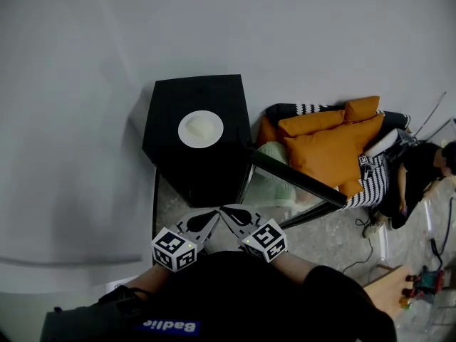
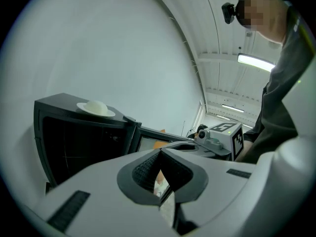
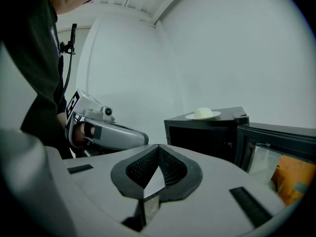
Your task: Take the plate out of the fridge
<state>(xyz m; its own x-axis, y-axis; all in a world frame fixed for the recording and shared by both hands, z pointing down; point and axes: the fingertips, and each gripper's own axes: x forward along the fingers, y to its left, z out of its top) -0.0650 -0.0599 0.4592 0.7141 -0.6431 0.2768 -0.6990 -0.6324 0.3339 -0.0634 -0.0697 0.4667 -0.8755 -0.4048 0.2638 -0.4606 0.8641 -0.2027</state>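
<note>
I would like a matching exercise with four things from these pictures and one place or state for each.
1 white round plate
2 glass fridge door
3 orange cushions
4 left gripper

A swung open
B jaws shut, empty
C on top of the black fridge
D heaped right of the fridge

Pairs: 1-C, 2-A, 3-D, 4-B

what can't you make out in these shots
- Inside of the fridge: the head view shows only its top, and both gripper views show just a dark opening.
- Pale lump on the plate: too small to identify in any view.
- Floor clutter: head view, too small, near the lower right edge.
</note>
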